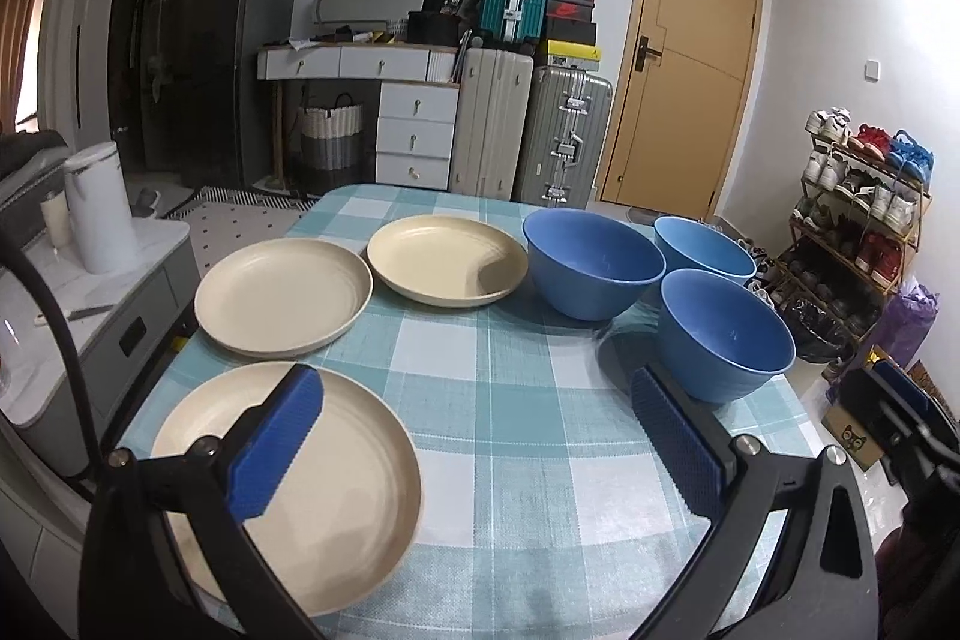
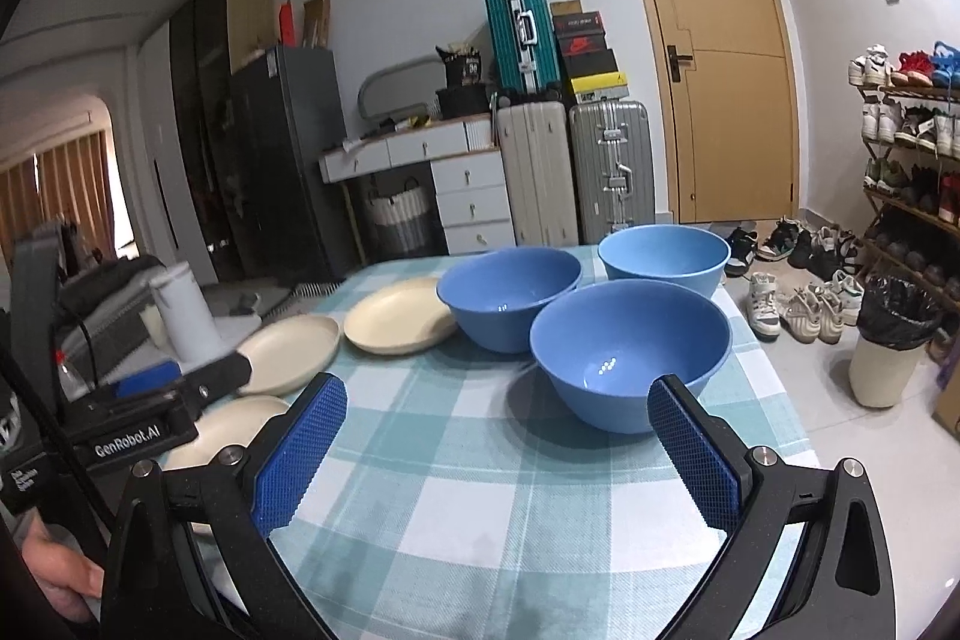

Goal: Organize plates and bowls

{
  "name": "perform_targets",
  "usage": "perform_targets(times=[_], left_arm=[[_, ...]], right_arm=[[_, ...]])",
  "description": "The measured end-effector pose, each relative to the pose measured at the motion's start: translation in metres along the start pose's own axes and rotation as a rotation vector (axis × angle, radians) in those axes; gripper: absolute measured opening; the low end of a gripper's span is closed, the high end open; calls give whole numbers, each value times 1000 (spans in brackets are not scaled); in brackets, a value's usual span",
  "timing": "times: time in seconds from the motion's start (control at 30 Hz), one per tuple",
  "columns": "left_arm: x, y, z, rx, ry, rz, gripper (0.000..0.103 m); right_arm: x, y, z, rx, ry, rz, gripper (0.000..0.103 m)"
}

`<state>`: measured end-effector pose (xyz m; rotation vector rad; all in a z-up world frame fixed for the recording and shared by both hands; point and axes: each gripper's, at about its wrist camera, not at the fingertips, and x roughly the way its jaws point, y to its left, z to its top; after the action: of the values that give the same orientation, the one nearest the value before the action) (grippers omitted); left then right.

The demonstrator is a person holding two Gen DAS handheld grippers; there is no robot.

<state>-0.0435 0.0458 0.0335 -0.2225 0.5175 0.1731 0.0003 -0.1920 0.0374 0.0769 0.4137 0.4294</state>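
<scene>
Three cream plates lie on the checked table: a near one (image 1: pixel 336 496), a middle one (image 1: pixel 282 301) and a far one (image 1: pixel 447 259). Three blue bowls stand to the right: a near one (image 1: pixel 723 334), a middle one (image 1: pixel 591 262) and a far one (image 1: pixel 705 247). My left gripper (image 1: pixel 480 424) is open and empty, with its left finger over the near plate. My right gripper (image 2: pixel 498 436) is open and empty, just before the near bowl (image 2: pixel 627 346). The right wrist view also shows the plates (image 2: pixel 396 319) at the left.
The checked tablecloth (image 1: pixel 510 400) covers the table. A side cabinet with a white kettle (image 1: pixel 99 208) stands left of the table. A shoe rack (image 1: pixel 858 220), loose shoes and a bin (image 2: pixel 888 340) stand on the right. Suitcases and drawers stand behind.
</scene>
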Motion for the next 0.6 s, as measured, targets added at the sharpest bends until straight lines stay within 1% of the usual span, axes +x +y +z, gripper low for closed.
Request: perform_targets(times=[0.1,0.2,0.4,0.6], left_arm=[[2,-1,0,10,10,30,103],[4,-3,0,22,17,40,103],[5,-4,-1,39,14,59,103],[4,-4,-1,50,8,73,103]], right_arm=[[-5,-6,0,31,-46,14,102],[-9,-9,0,49,-65,33,102],[-8,-13,1,82,-50,101,102],[-8,-23,1,128,-43,114,102]])
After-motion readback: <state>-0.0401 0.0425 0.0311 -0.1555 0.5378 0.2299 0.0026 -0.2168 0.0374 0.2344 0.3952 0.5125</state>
